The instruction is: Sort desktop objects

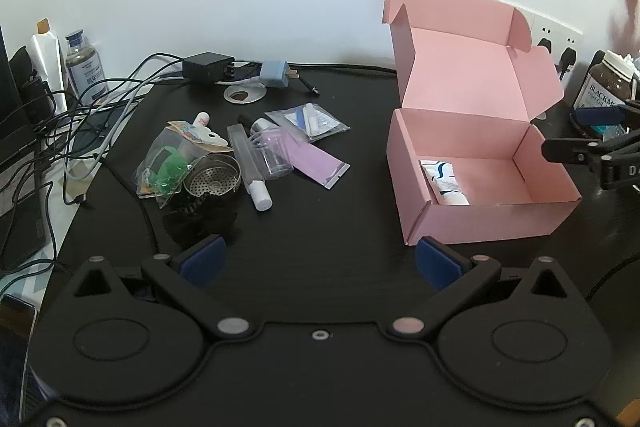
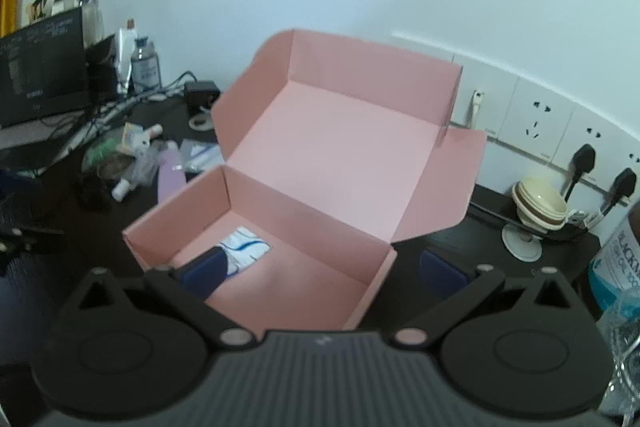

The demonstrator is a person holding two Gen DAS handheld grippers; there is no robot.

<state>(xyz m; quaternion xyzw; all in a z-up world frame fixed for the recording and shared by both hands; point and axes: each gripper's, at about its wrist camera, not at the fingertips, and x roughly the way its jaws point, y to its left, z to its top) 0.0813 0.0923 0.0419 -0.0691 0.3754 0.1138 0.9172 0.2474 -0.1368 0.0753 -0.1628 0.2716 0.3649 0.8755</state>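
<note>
The pink box (image 1: 484, 187) is sitting open on the right of the black counter (image 1: 320, 227), its lid standing up at the far side and its long axis running left to right. Inside, a white packet with blue lines (image 1: 444, 181) is lying against the left wall, its long axis pointing from near to far; the near wall is cutting off its lower end.

To the left of the box a heap of small things is lying well apart from it: a clear spray tube with a white cap (image 1: 250, 167) pointing toward the near edge, a small clear bottle (image 1: 274, 155), a purple sachet (image 1: 316, 163) pointing near-right, a metal strainer (image 1: 212, 179), a bag with something green (image 1: 166, 171) and a clear bag of small tools (image 1: 308, 121). Behind them, cables (image 1: 100, 99) and a black adapter (image 1: 208, 67) are crowding the far left.

The left tongs (image 1: 320, 263) are hovering wide apart over bare counter, near the box's front corner, holding nothing. The right tongs (image 2: 322, 273) are also spread wide, empty, straddling the box's near right corner: the left finger is dipping inside and hiding part of the packet, the other is outside. This view is blurred, so the heap is hard to make out. A jar (image 2: 618, 267) on the right is cut off.
</note>
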